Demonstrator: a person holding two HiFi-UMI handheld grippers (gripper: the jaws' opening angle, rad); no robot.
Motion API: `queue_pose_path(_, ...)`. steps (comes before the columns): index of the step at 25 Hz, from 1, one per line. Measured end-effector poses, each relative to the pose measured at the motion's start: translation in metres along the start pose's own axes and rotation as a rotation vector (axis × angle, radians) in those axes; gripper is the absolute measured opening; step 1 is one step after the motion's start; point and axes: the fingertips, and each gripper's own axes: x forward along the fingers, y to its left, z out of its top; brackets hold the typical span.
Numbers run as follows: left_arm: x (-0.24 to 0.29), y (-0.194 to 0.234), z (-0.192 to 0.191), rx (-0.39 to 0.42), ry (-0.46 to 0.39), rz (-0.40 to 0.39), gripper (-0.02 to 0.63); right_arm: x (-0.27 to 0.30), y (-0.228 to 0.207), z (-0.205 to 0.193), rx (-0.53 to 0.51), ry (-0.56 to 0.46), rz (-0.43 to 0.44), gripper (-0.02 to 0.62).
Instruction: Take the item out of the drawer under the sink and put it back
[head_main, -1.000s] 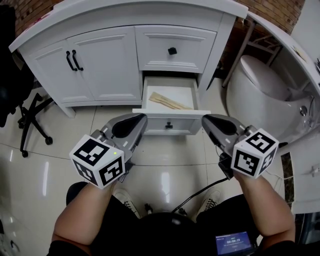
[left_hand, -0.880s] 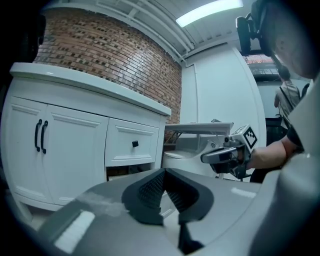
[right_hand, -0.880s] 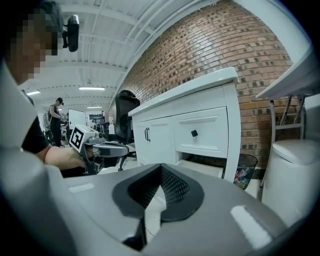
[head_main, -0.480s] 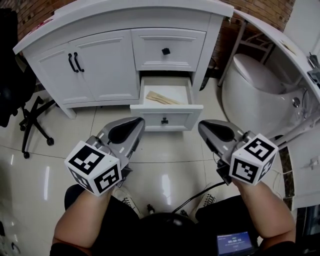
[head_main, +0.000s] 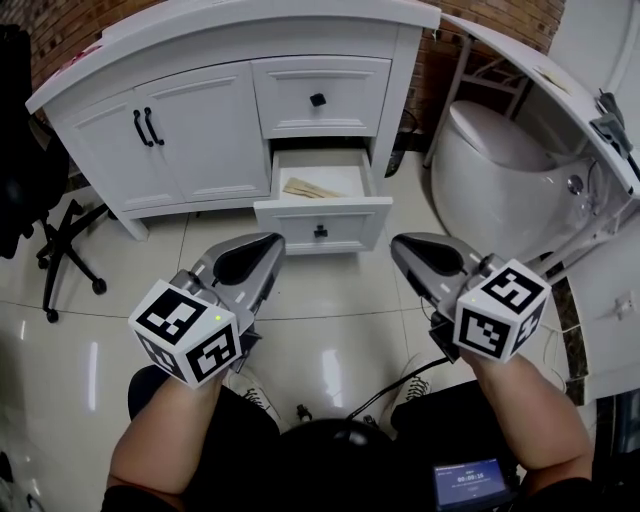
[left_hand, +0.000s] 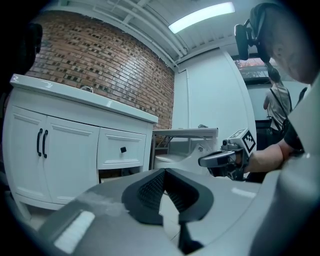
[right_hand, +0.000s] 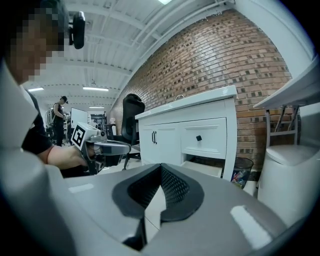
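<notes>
Above glossy tiles (head_main: 335, 325), open drawer (head_main: 322, 214)

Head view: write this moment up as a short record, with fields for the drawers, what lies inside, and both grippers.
lower drawer: pulled open
upper drawer: shut
contents: pale wooden item lying flat in the lower drawer
left gripper: jaws together, empty, over the floor short of the drawer
right gripper: jaws together, empty, level with the left one
task stage: wooden item not yet picked up
</notes>
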Motion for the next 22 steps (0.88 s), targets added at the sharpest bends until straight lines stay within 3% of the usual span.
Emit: queue_pose_path(22,0.0012,0.0007,-0.0060,0.010,0.015,0.003,0.006,-0.0016,0.0012,0.0027,0.021,-0.006,0.001,0.006)
